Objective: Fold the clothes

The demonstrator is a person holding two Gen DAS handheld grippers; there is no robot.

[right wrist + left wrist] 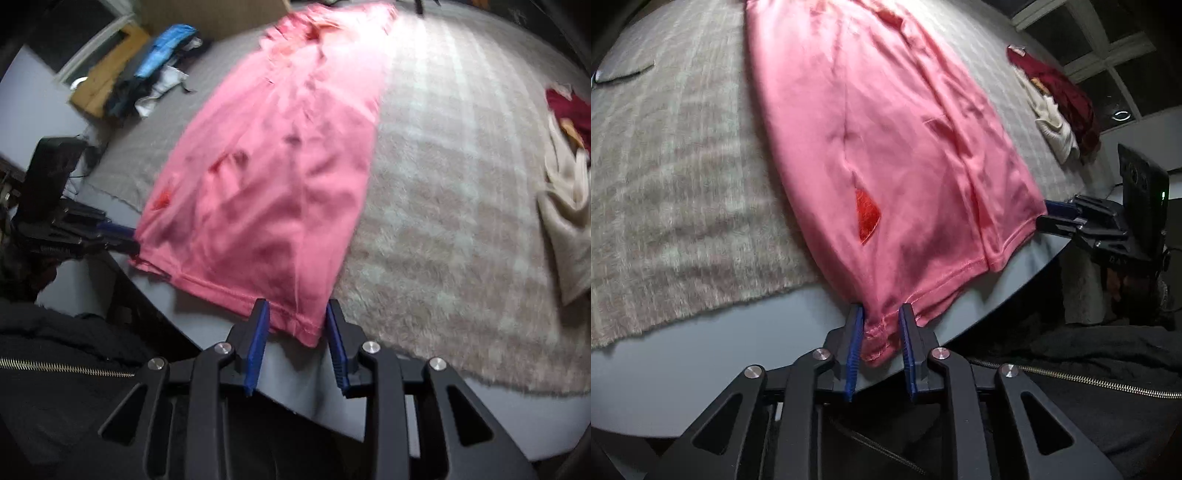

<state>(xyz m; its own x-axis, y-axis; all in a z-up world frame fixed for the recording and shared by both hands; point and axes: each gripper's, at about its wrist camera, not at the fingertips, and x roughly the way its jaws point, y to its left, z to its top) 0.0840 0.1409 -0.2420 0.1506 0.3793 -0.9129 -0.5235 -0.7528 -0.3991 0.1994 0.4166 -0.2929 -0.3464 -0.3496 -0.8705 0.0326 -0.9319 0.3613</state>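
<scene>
I have the long pink satin-sheen garment [886,147] lying flat along a shaggy beige-and-white checked blanket [672,177], its hemmed end hanging over the smooth grey edge of the bed [701,369]. My left gripper [881,332] is clenched on a bunched hem corner, blue ribbed pads pressing the cloth. My right gripper [297,325] straddles the other hem corner with its jaws apart, and I can't see the pads pressing it. A red patch [867,216] shows near the hem. A crumpled maroon and cream pile of clothes [1060,107] sits by the dark window [1100,44].
</scene>
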